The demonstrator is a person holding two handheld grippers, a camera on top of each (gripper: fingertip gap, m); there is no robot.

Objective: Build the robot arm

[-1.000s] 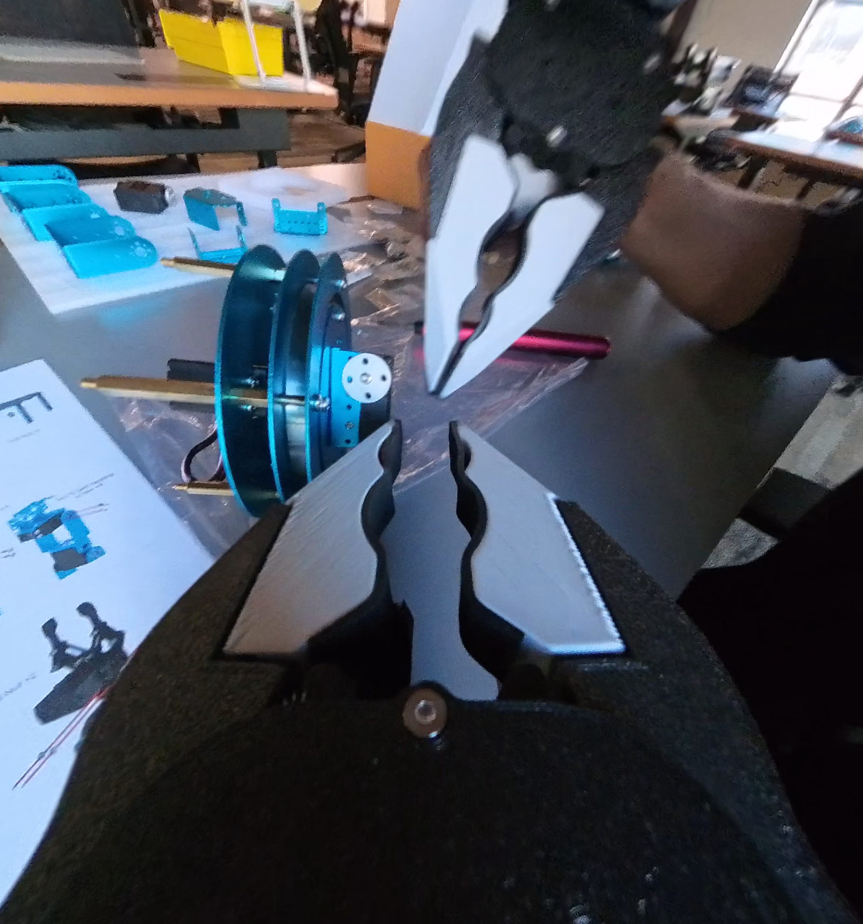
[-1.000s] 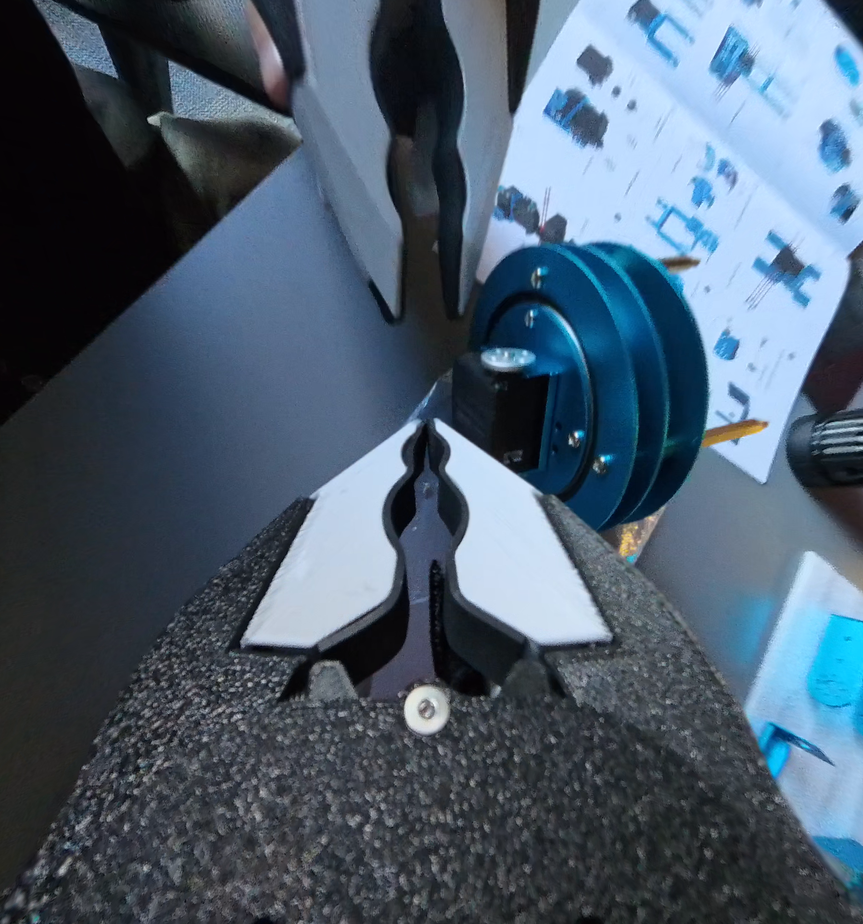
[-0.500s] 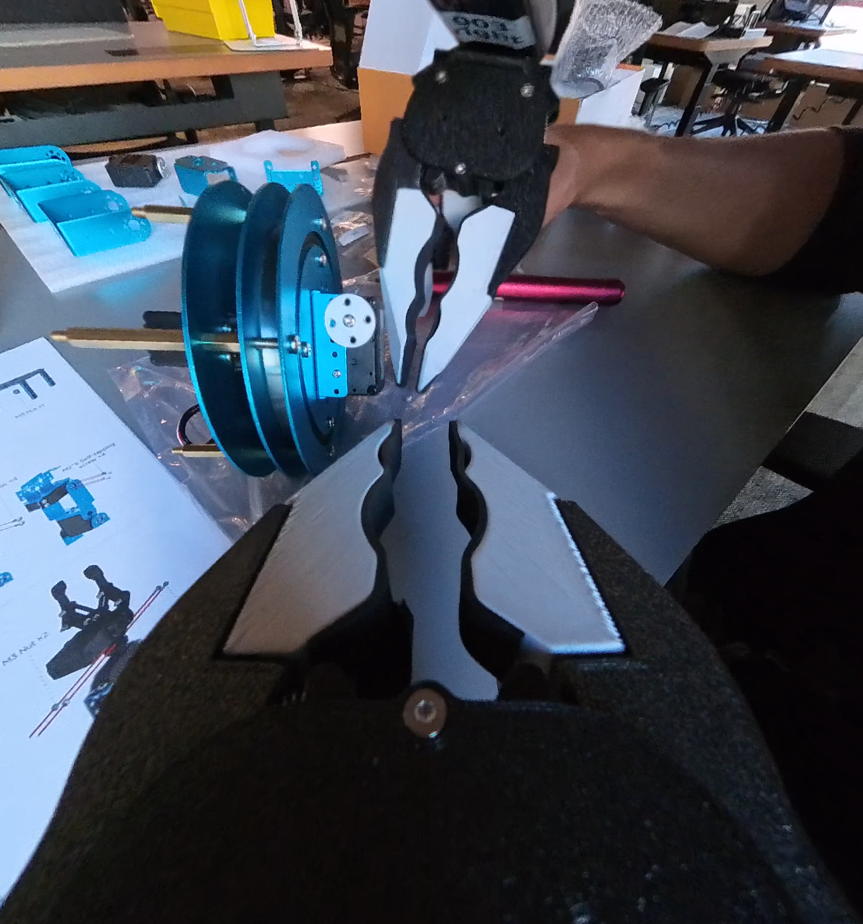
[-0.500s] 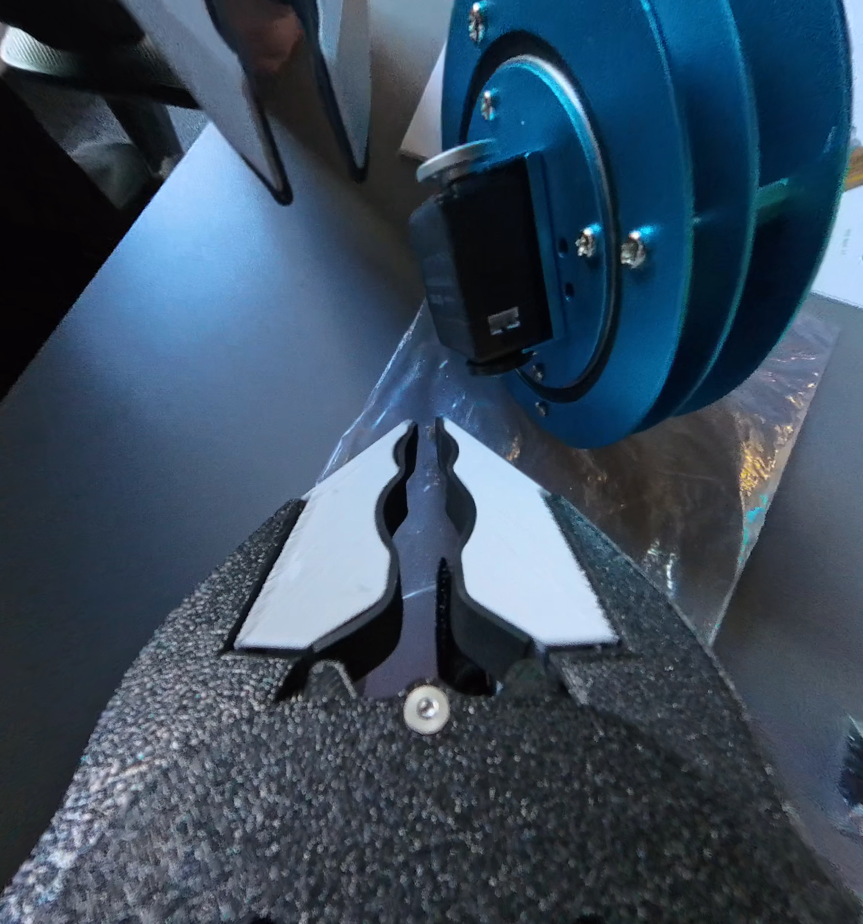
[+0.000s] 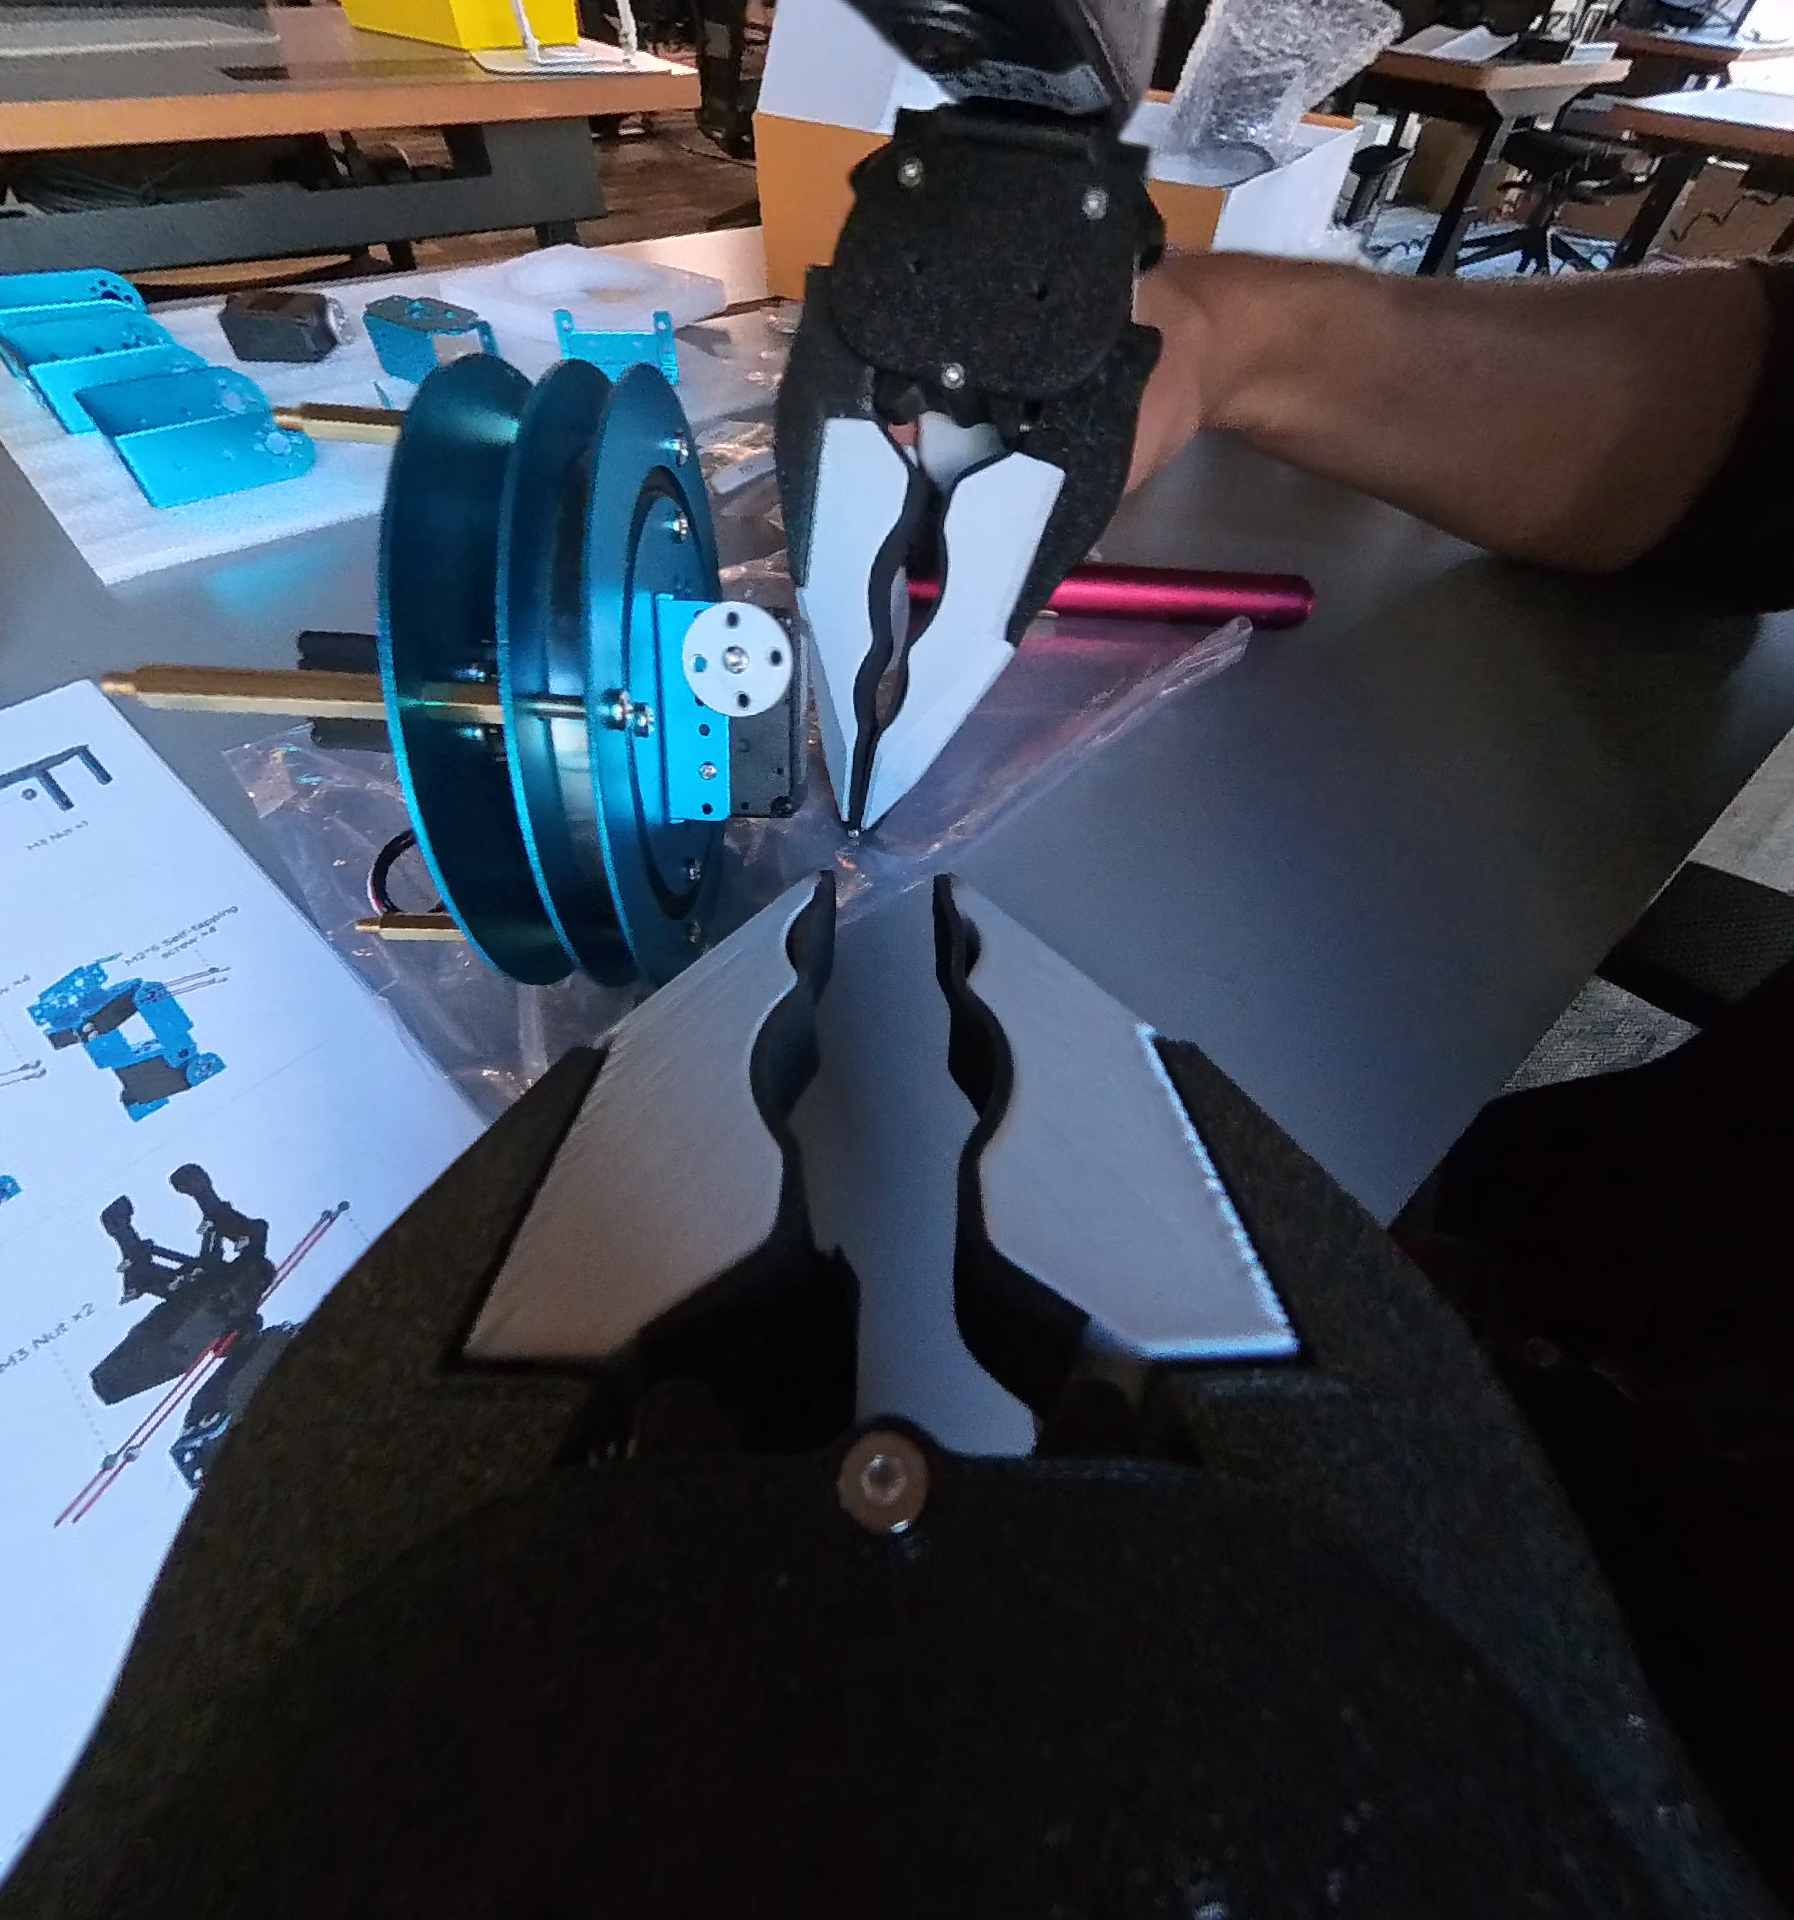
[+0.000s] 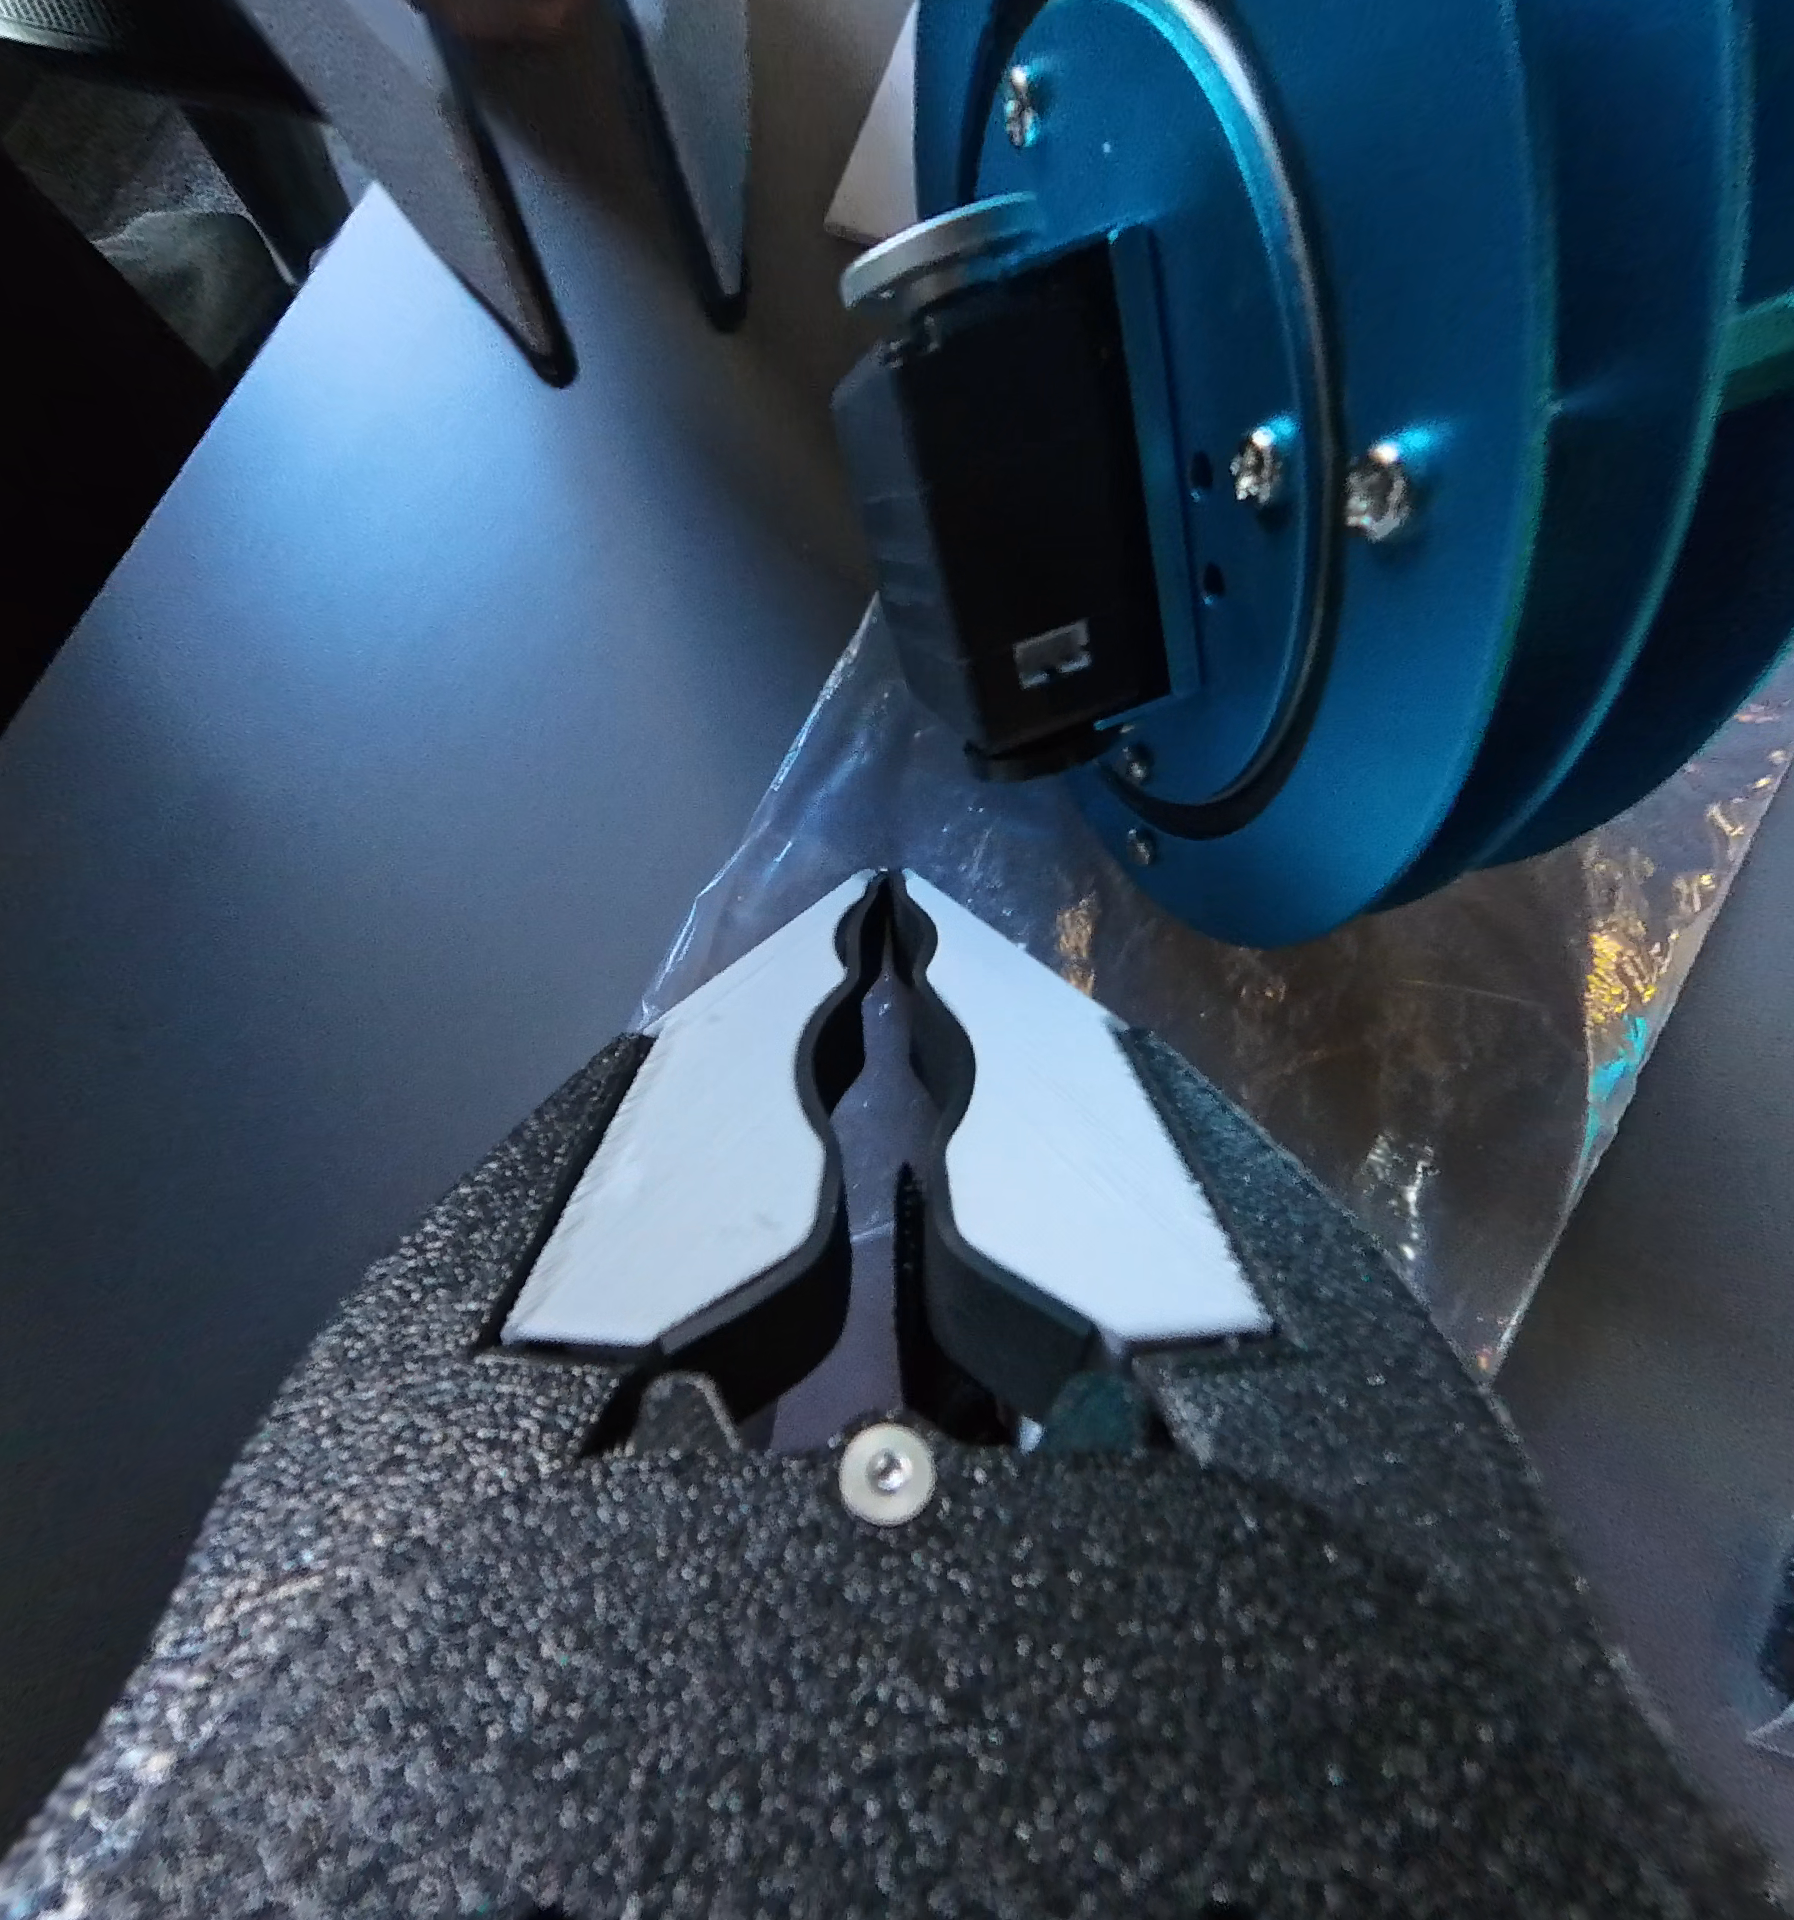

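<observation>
A blue disc assembly [image 5: 560, 675] stands on edge on a clear plastic bag [image 5: 1028, 727], with a black servo [image 5: 758, 748] and silver horn facing me. My left gripper [image 5: 880, 894] is open and empty, just in front of the bag, tips right of the discs. My right gripper [image 5: 857, 826] comes down from above, jaws shut, tips pinching the bag beside the servo. In the right wrist view the right gripper [image 6: 891, 883] rests on the bag [image 6: 1288, 1039] below the servo [image 6: 1018, 499] and the discs [image 6: 1495, 416]. The left gripper [image 6: 641, 346] is beyond it.
A printed instruction sheet [image 5: 93, 987] lies at the left. A white foam sheet with blue brackets [image 5: 145, 416] is at the back left. A magenta rod [image 5: 1163, 597] lies behind the bag. A person's forearm [image 5: 1444, 416] reaches in from the right. The table edge [image 5: 1599, 935] runs at the right. There is about 9 cm between the tips of the two grippers.
My right gripper has come down from above the discs to the bag beside the servo, and its jaws have closed there. My left gripper has stayed open and nearly still.
</observation>
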